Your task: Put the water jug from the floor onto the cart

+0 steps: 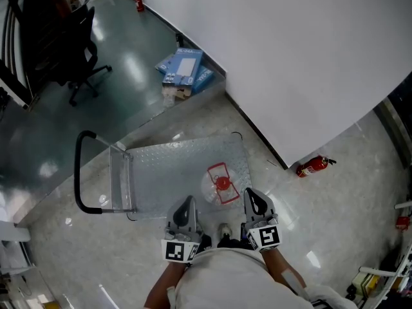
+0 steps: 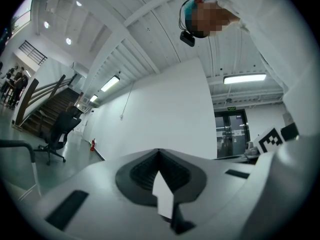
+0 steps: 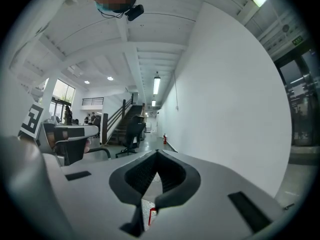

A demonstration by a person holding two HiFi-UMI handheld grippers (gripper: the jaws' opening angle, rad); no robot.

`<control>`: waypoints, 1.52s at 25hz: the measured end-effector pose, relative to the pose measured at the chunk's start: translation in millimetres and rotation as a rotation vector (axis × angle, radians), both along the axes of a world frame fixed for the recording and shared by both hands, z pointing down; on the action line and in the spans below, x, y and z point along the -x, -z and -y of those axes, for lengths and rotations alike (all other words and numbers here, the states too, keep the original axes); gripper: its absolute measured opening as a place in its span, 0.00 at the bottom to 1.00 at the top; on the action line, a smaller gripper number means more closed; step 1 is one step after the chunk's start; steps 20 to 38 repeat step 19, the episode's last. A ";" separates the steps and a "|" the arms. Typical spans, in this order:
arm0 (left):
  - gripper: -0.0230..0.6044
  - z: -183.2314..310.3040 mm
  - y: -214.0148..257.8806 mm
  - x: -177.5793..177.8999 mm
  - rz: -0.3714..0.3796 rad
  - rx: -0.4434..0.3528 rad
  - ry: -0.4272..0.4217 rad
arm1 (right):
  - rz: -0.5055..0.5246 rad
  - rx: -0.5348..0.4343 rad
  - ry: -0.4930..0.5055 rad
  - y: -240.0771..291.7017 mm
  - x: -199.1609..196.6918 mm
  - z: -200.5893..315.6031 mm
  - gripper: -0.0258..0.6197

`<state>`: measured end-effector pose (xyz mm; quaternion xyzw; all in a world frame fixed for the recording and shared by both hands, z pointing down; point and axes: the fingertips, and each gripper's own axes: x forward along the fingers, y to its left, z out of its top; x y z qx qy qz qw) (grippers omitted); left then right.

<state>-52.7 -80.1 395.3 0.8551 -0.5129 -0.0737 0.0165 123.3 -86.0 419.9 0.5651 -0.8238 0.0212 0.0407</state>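
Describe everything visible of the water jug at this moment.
The water jug is clear plastic, seen from above, with a red cap at its middle and a red rectangular frame around it. It stands upright on the grey metal deck of the cart, near the edge closest to the person. Neither the left tongs nor the right tongs touch it.

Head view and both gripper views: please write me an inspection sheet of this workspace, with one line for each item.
Surface: pale glossy floor; metal cart with black handle.
Job's things: water jug, red cap, appears to stand on the cart's deck.
Clutter: blue boxes by the wall.
Grippers: left gripper and right gripper both shut, empty.
Cables: nothing seen.
Surroundings: white wall, fire extinguisher, office chair.
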 end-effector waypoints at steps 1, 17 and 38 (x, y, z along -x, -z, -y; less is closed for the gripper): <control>0.04 -0.2 0.6 0.2 -0.001 0.001 0.002 | 0.001 -0.001 0.002 1.1 0.3 0.0 0.06; 0.04 -1.7 0.3 3.3 -0.004 -0.004 0.006 | 0.000 -0.003 0.027 1.3 5.0 -3.0 0.06; 0.04 -1.9 -0.1 3.0 -0.004 -0.002 0.005 | 0.001 -0.002 0.029 1.1 5.0 -3.2 0.06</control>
